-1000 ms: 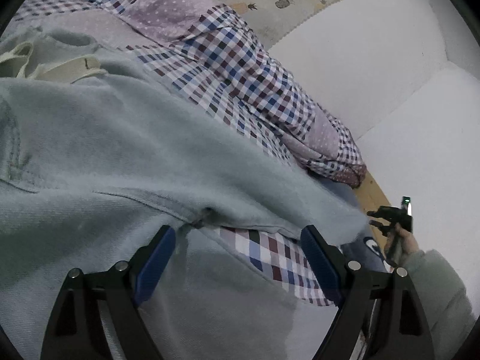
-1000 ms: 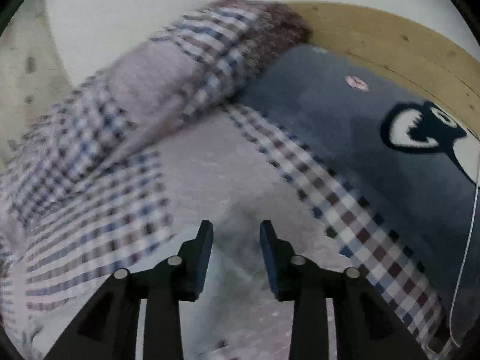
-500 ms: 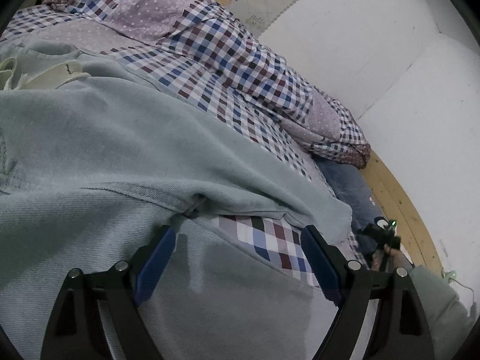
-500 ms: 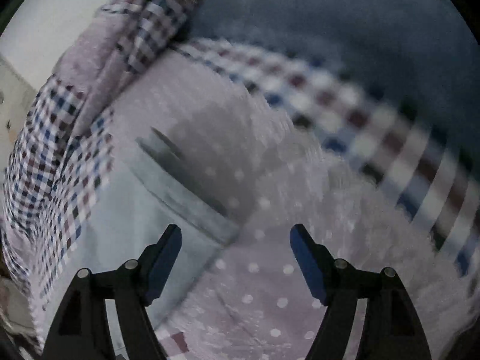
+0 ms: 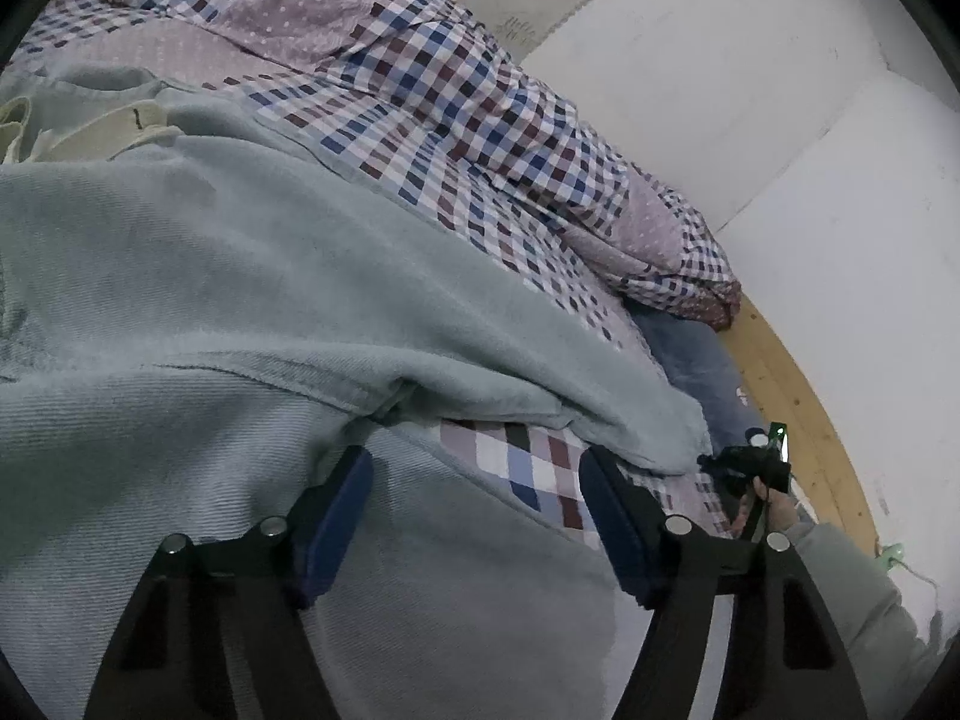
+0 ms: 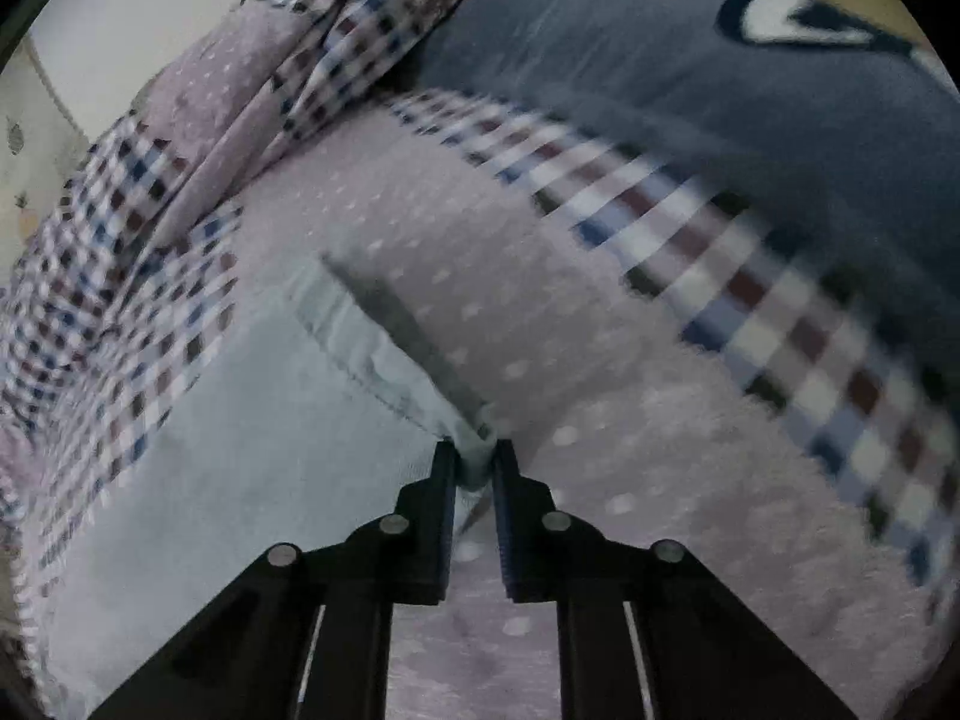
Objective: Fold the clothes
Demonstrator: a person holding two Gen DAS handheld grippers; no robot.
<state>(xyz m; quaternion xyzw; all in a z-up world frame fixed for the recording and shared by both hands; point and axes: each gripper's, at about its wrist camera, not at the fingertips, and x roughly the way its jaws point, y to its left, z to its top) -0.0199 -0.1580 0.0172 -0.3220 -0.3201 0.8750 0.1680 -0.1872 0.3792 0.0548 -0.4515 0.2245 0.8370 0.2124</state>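
Note:
A pale grey-green sweatshirt (image 5: 252, 276) lies spread over a bed, filling the left wrist view. Its sleeve (image 5: 540, 384) stretches out to the right, ending at a cuff (image 6: 384, 354). My left gripper (image 5: 477, 480) stands open just above the fabric near the armpit seam, blue pads wide apart, nothing between them. My right gripper (image 6: 474, 462) is shut on the corner of the sleeve cuff. It also shows small in the left wrist view as the right gripper (image 5: 750, 471), held by a hand with a grey sleeve.
Under the sweatshirt lies a checked and pink dotted bed cover (image 5: 456, 96), bunched in a ridge at the far side. A dark blue cushion (image 6: 690, 78) with a white cartoon print sits beside it. A wooden floor strip (image 5: 798, 408) and white wall (image 5: 750, 60) lie right.
My right gripper, wide open half a second ago, has closed on the sleeve cuff corner. My left gripper has stayed open and narrowed slightly over the sweatshirt.

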